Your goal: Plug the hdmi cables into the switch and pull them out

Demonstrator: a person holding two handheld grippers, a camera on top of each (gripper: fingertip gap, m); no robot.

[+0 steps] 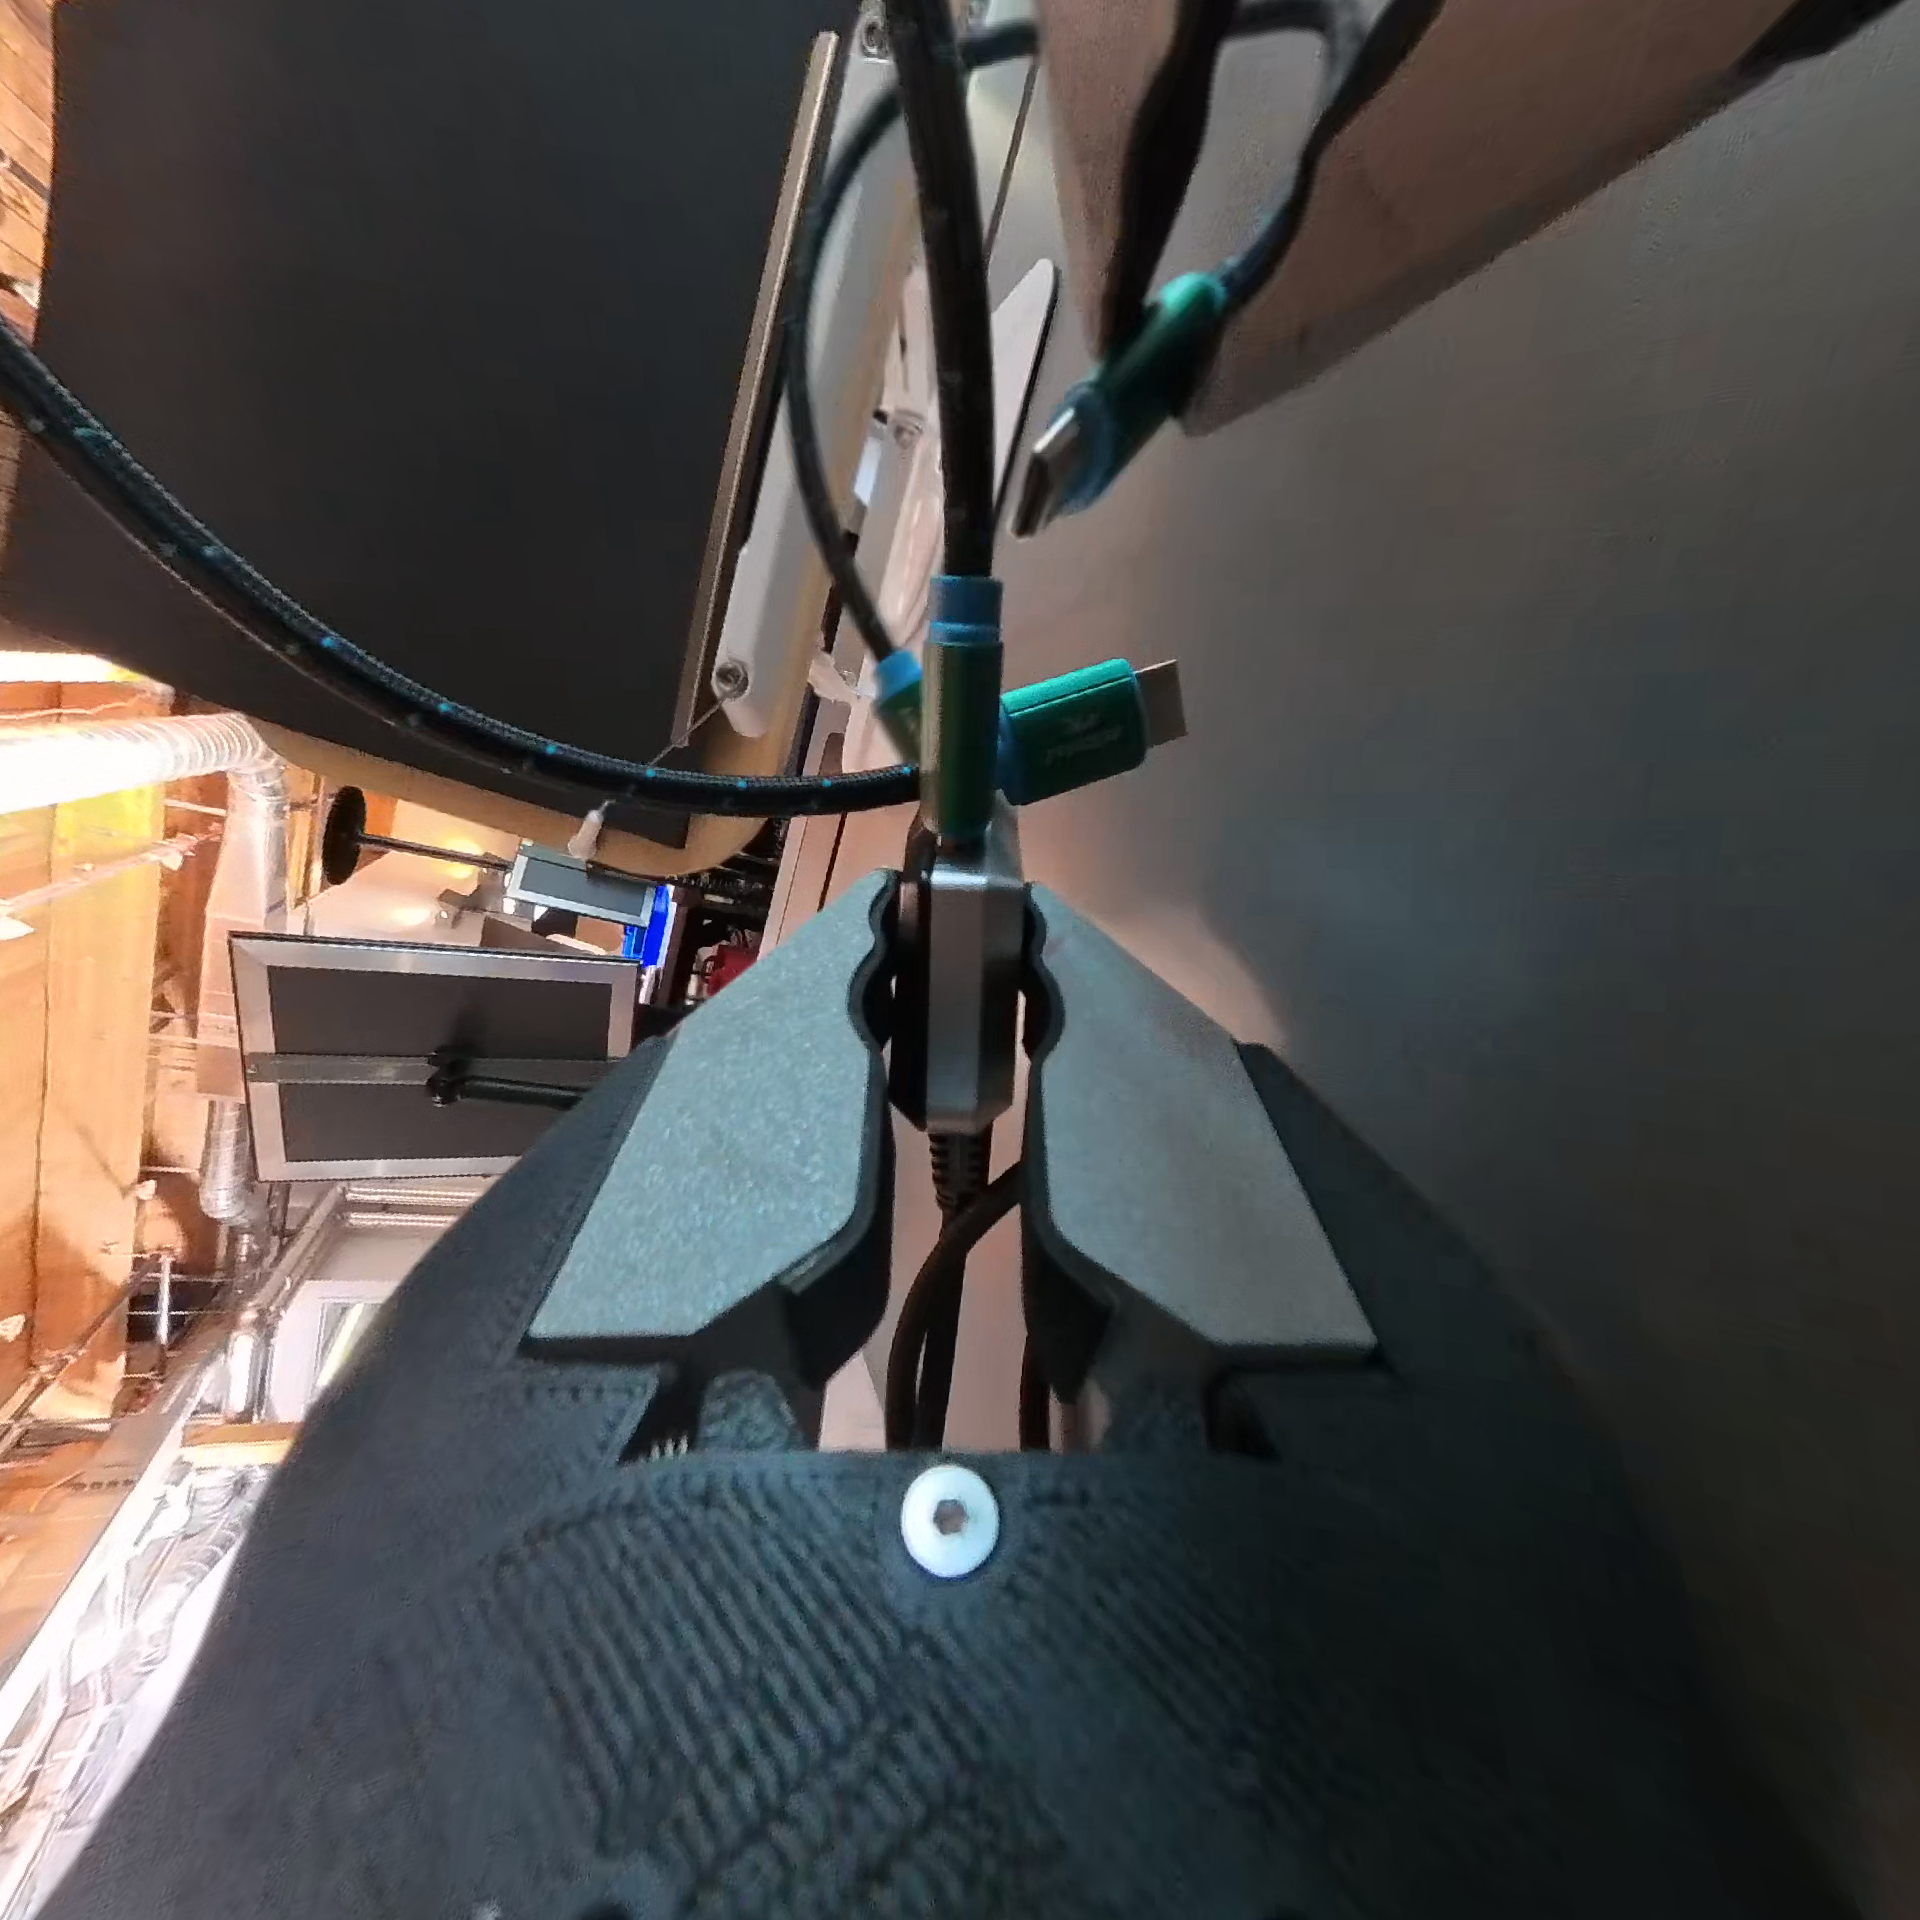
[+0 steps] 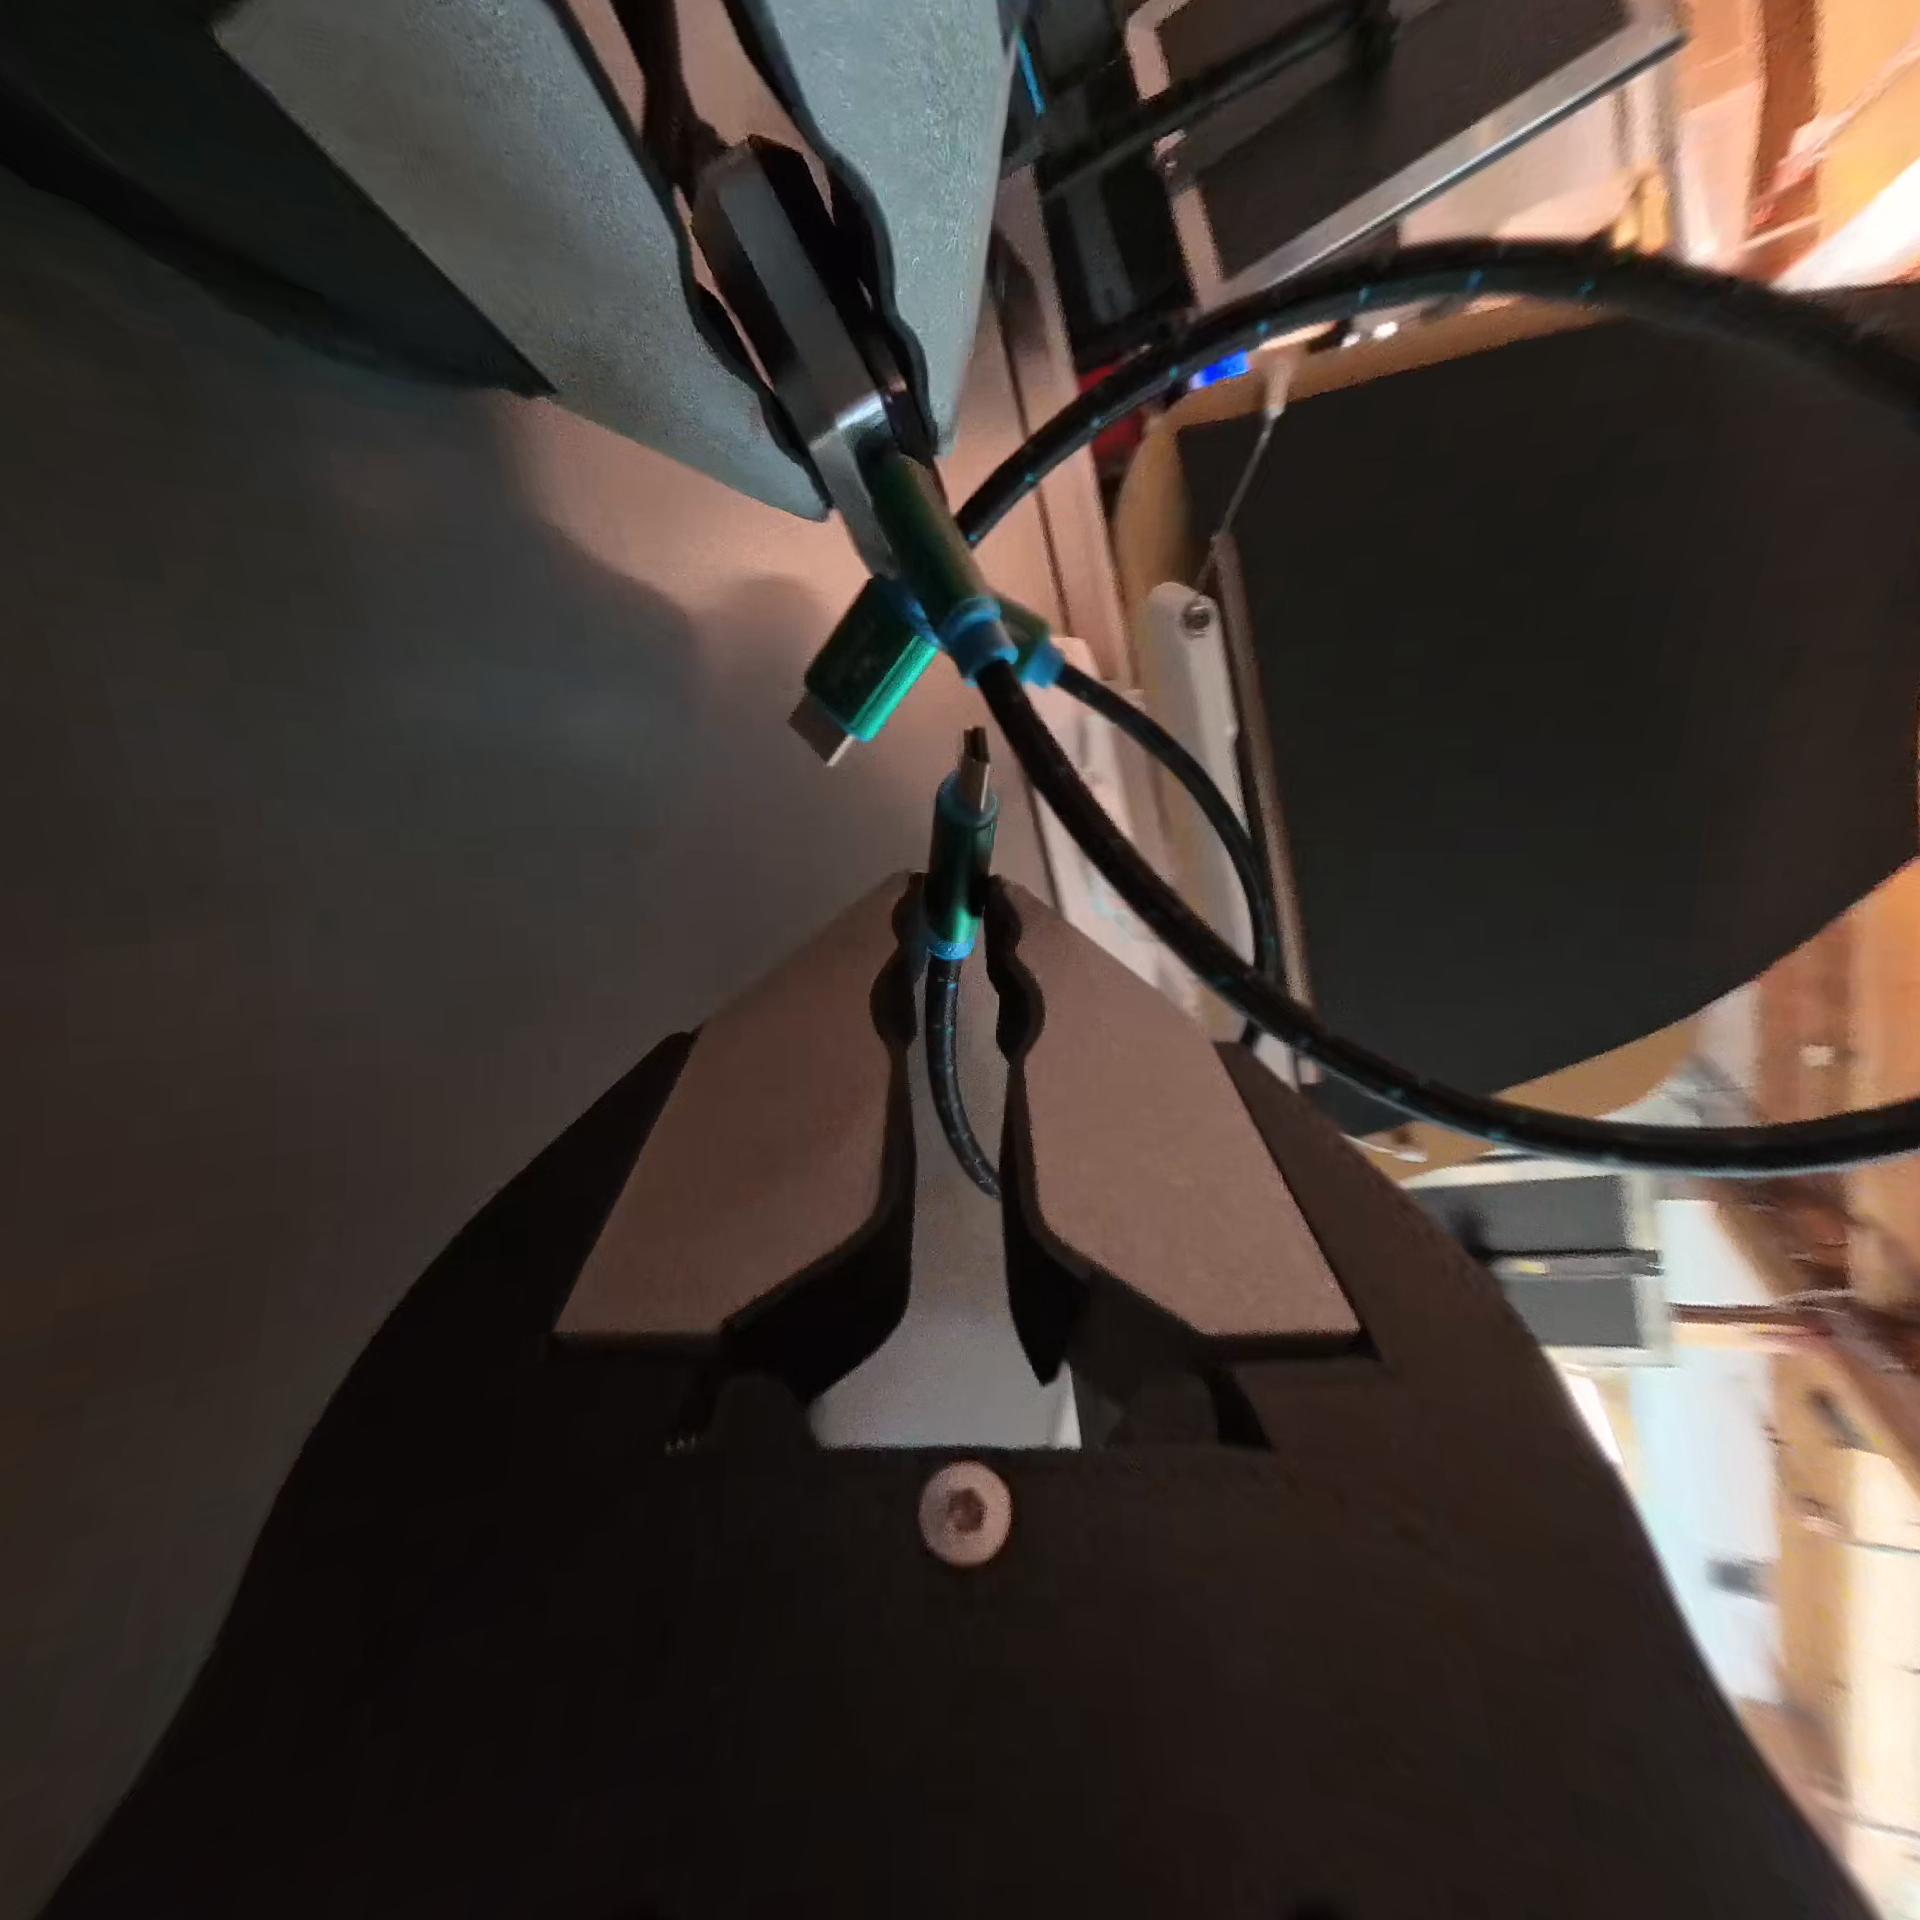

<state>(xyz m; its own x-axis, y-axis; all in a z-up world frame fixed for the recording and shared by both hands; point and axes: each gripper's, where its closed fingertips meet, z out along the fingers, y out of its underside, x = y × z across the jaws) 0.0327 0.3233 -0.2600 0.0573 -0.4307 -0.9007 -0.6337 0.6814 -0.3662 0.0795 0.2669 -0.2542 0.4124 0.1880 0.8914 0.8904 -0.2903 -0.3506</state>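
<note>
My left gripper point(image 1: 961, 904) is shut on the grey metal switch point(image 1: 966, 987), seen edge-on between the pads. One green HDMI plug point(image 1: 966, 748) sits in the switch's end, its black braided cable running away. A second green plug point(image 1: 1091, 727) lies loose just beyond it, and a third point(image 1: 896, 694) shows behind. My right gripper point(image 2: 956, 894) is shut on another green HDMI plug point(image 2: 961, 842), whose metal tip points at the switch point(image 2: 790, 312) a short way off. The held plug also shows in the left wrist view point(image 1: 1127, 405).
Black braided cables point(image 2: 1351, 312) loop through the space between the grippers. A dark grey surface point(image 1: 1558, 831) fills one side. A large black panel with a wooden edge point(image 2: 1558, 675) and a framed dark panel point(image 1: 436, 1049) stand on the other side. The left gripper's tips are roughly 8 cm from the right gripper's.
</note>
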